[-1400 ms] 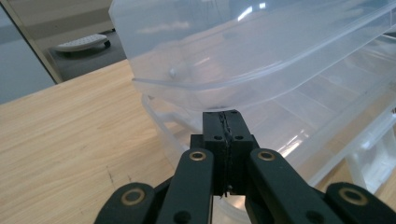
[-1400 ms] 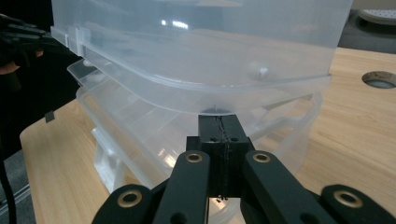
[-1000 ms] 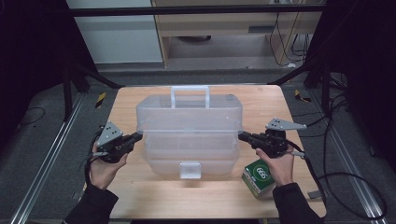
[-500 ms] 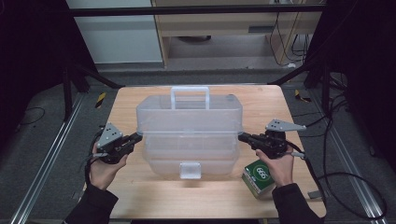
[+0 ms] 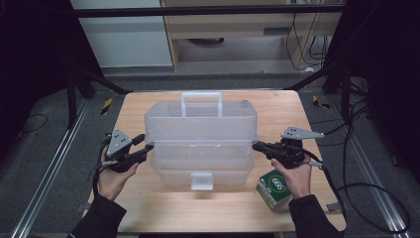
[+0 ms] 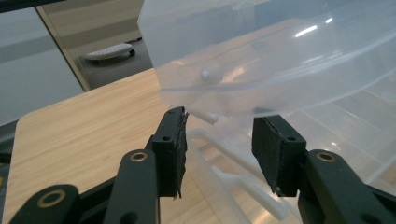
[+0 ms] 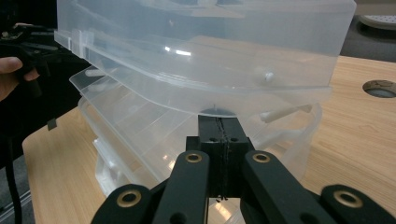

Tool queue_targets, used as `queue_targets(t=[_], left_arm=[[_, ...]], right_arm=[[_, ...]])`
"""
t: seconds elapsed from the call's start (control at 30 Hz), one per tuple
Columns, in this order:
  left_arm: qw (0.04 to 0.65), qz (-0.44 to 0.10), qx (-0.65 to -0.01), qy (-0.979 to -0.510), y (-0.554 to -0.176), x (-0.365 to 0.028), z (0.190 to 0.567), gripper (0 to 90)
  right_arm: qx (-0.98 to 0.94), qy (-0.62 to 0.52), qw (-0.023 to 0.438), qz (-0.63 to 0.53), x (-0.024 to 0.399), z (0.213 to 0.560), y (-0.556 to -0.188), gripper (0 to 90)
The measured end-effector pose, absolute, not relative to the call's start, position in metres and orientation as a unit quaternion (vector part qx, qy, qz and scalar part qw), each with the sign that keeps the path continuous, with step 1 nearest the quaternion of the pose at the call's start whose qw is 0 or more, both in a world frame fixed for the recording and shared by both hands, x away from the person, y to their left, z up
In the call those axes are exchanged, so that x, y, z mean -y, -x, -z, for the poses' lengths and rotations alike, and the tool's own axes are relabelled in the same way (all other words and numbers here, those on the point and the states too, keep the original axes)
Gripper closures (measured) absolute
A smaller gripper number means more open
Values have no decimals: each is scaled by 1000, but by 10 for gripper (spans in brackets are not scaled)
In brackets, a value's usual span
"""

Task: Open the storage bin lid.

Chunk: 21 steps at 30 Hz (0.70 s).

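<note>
Tongs on the left (image 5: 146, 144) are standing open, having just been opening, with nothing pressed between them, at the clear plastic toolbox's (image 5: 200, 130) left end. Right tongs (image 5: 256, 145) are sitting fully closed, tips under its right edge. Toolbox is resting mid-surface (image 5: 163, 213).

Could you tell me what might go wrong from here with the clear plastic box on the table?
1. The left gripper has just been opening, its fingers clear of the clear plastic box, so the raised lid may drop on that side.
2. The right gripper is shut under the lid edge, so the load could twist the box.
3. The green tin sits close by and could be knocked.
</note>
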<state>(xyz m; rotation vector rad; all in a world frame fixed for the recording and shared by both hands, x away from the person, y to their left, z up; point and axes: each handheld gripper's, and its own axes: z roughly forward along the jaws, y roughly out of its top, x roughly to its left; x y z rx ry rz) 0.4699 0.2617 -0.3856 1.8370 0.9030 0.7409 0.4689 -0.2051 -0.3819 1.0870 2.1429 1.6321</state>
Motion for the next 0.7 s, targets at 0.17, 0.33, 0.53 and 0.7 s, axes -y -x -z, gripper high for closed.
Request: queue_targets(t=[0.17, 0.33, 0.53, 0.7], left_arm=[[473, -305, -364, -742, -473, -261, 383, 543], [482, -305, -357, -740, -477, -258, 381, 553], [476, -314, -353, -742, -478, -257, 382, 586], [475, -316, -349, -744, -476, -258, 380, 612]], right_arm=[[-733, -372, 118, -557, 205, 382, -469, 900], [-733, -372, 114, -558, 205, 381, -470, 900], [-734, -371, 115, -558, 204, 382, -470, 900], [-734, -371, 117, -556, 204, 382, -470, 894]])
